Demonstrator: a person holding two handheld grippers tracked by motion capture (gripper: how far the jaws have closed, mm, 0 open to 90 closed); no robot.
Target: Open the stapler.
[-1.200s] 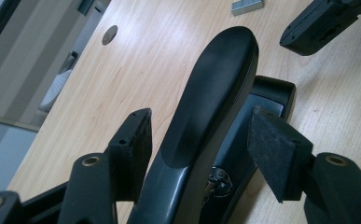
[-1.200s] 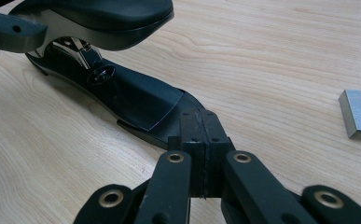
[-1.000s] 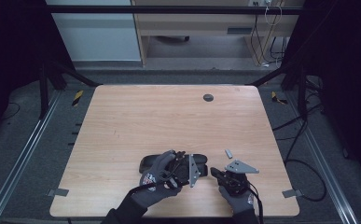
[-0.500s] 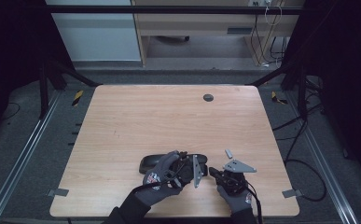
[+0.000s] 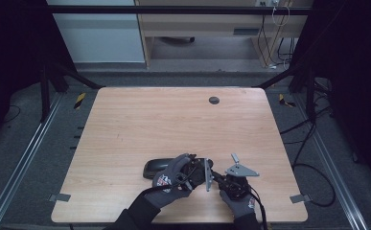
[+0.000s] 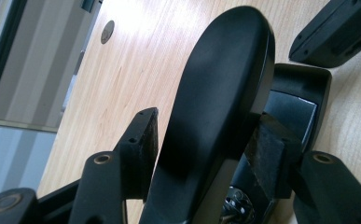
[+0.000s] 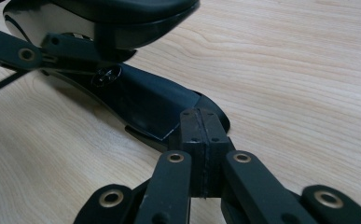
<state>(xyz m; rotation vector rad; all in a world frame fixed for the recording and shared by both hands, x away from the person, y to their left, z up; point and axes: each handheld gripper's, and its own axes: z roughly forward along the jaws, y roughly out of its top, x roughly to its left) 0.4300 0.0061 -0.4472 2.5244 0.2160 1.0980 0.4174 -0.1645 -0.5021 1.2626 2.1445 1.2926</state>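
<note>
Near the front edge of the wooden table [image 5: 125, 124], the two gloved hands work close together over a black hinged case [image 5: 155, 166], which looks like a glasses case, though the high view is too small to be sure. Its lower tray [image 6: 304, 100] lies on the wood, and its rounded lid [image 6: 220, 93] stands raised above it.

The left gripper [image 6: 201, 149] has the lid between its jaws. In the left gripper view the pad on the right [image 6: 271, 149] lies against the lid's edge, while the pad on the left [image 6: 145, 140] sits just beside the lid's curved back; whether it presses is hard to tell at this angle. These jaws have just been closing, with the lid between them. In the high view the left hand [image 5: 173, 179] covers the right end of the case.

The right gripper [image 7: 201, 140] is clenched, its two pads pressed flat together with nothing showing between them. Its tip sits at the near end of the tray, touching it or just short of it (the right gripper view looks along the tray, with the lid overhead at the top). In the high view the right hand [image 5: 238, 199] is just to the right of the left one.

A small dark round inset [image 5: 214, 100] sits in the table's far side, well apart from the case.
</note>
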